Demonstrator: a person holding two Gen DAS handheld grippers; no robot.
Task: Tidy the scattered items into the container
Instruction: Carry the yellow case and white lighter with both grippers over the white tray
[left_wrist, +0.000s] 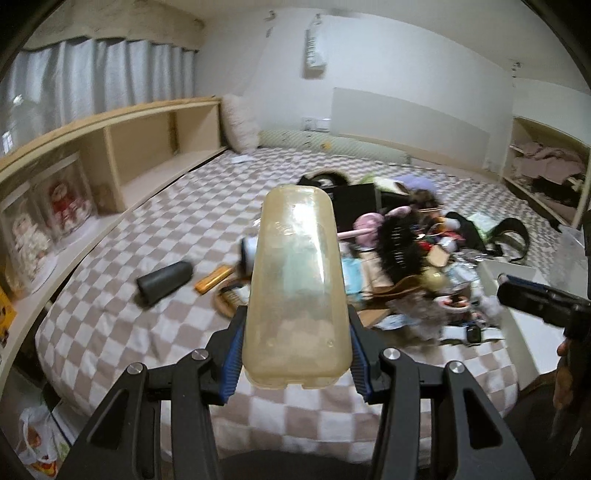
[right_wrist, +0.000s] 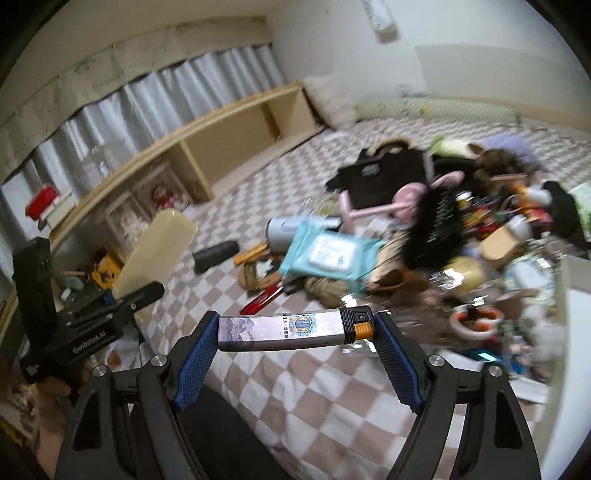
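Left hand-held gripper (left_wrist: 295, 354): clamped part-open across yellowed plastic case (left_wrist: 297, 284), long axis forward. Right hand-held gripper (right_wrist: 295, 334): wide, lighter (right_wrist: 295, 328) pinched endwise. Both clear of bed (left_wrist: 147, 325), seemingly for carrying. Clutter mid-bed; white container (left_wrist: 517, 321) at right edge.

Case: I see a translucent yellowish oblong case (left_wrist: 295, 280), clamped at its near end, long axis pointing away, above the bed.
Lighter: silver printed lighter (right_wrist: 295, 328), black-and-orange cap, crosswise, clamped end to end.
Container: white bin (left_wrist: 517, 306), beside the clutter pile.
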